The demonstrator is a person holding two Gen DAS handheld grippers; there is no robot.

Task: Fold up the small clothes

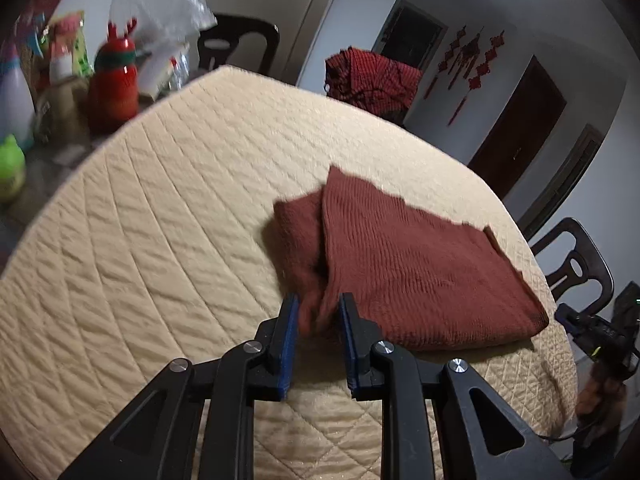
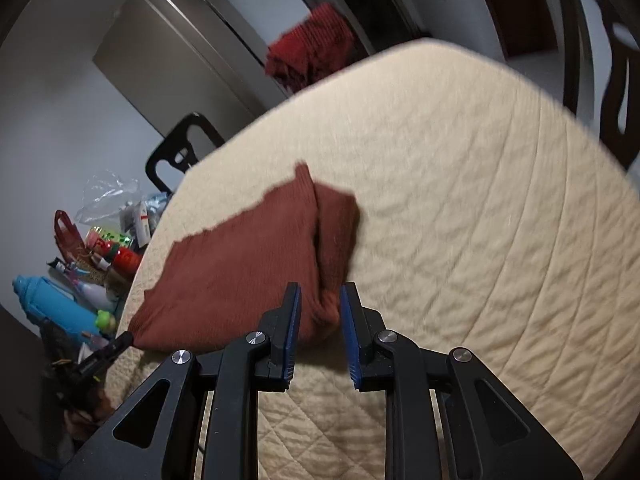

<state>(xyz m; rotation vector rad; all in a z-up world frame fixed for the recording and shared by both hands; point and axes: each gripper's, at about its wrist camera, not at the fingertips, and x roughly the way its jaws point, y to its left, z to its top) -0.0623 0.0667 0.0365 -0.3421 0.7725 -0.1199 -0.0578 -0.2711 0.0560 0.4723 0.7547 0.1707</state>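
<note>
Folded rust-brown knitted garment [image 1: 404, 268] lay on cream quilted bench [image 1: 160, 216] cover, straight ahead of both tongs. Left tongs [image 1: 319, 312] slightly apart, garment's near corner bunched between blue pads, pads not pressing. Right tongs [image 2: 320, 304] likewise, opposite near corner between pads.

Beige quilted cover [image 1: 160, 208] spread over tabletop. Clutter at its far left edge: red bottle with antler cap [image 1: 114, 80], white bottle [image 1: 14, 100], green frog-shaped cap [image 1: 11, 168], crumpled clear plastic bag [image 1: 160, 4]. Blue bottle [image 2: 52, 304] lying among same clutter in right wrist view. Black chair [image 1: 236, 42] behind tabletop, second black chair [image 1: 576, 264] at right. Red checked cloth heap [image 1: 372, 76] beyond far edge. Red knot ornaments [image 1: 468, 56] on wall beside dark door [image 1: 520, 128].
</note>
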